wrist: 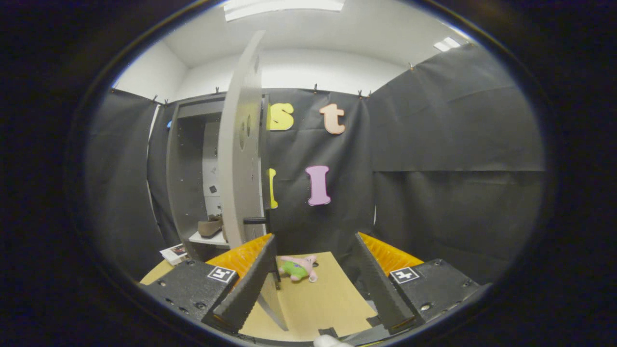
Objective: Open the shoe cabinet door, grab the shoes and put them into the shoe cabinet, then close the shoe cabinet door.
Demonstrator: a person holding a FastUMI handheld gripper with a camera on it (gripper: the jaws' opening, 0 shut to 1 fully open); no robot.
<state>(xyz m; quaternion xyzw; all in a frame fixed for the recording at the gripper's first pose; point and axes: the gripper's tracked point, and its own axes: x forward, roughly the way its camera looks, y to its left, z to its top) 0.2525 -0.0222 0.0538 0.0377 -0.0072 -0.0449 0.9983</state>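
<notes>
The gripper (pixel 315 255) looks forward with its two fingers spread wide apart and nothing held between them. The left finger (pixel 248 284) and the right finger (pixel 381 284) slant inward from the lower corners of the view, each with a ribbed inner face and a small square marker on its housing. Between and just ahead of the fingers lies a light brown tabletop (pixel 318 303). On it, a little beyond the fingertips and nearer the left finger, sits a small plush toy (pixel 299 268), pink with a green middle. Close to the tip of the left finger stands the edge of the open shoe cabinet door (pixel 241 144), a tall pale grey panel seen almost edge-on, with a dark handle (pixel 255 220) sticking out from it low down. To the left of the door is the grey shoe cabinet (pixel 185 168) itself, open towards the viewer, with a dim interior. A brown shoe (pixel 210 227) rests on a white shelf (pixel 207 238) low inside the cabinet, partly hidden behind the door. On the table just below and left of the cabinet lies a small printed booklet or card (pixel 173 253). Black cloth walls surround the booth, with a white ceiling and ceiling lights (pixel 284 6) above.
</notes>
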